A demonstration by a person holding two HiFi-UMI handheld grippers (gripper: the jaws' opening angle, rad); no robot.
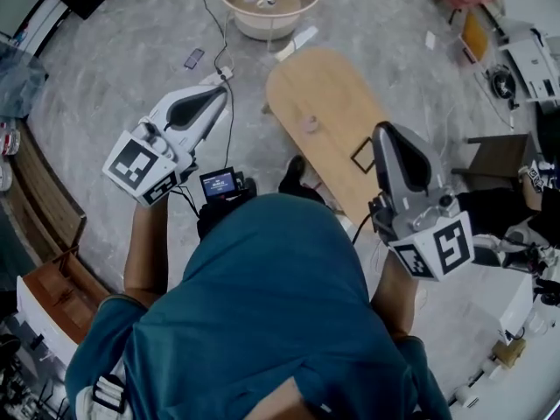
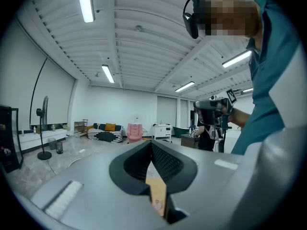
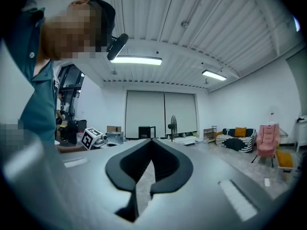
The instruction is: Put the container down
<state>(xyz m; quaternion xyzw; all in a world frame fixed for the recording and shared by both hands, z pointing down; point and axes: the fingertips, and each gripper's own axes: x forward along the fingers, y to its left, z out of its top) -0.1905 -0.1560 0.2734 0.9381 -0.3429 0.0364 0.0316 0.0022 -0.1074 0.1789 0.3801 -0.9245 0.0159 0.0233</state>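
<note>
Head view: small pinkish container (image 1: 308, 123) sits on wooden table (image 1: 337, 86), clear of both claws. Left gripper (image 1: 217, 84) over floor, right gripper (image 1: 383, 136) over table's near end.
Left gripper view: jaws together, empty — container seen beyond them.
Right gripper view: jaws closed, nothing held.

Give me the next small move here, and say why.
Probably just lower both to rest: the right hand-held gripper and the left hand-held gripper are shut on nothing, and a small pink item, likely the container, sits on the wooden table.
</note>
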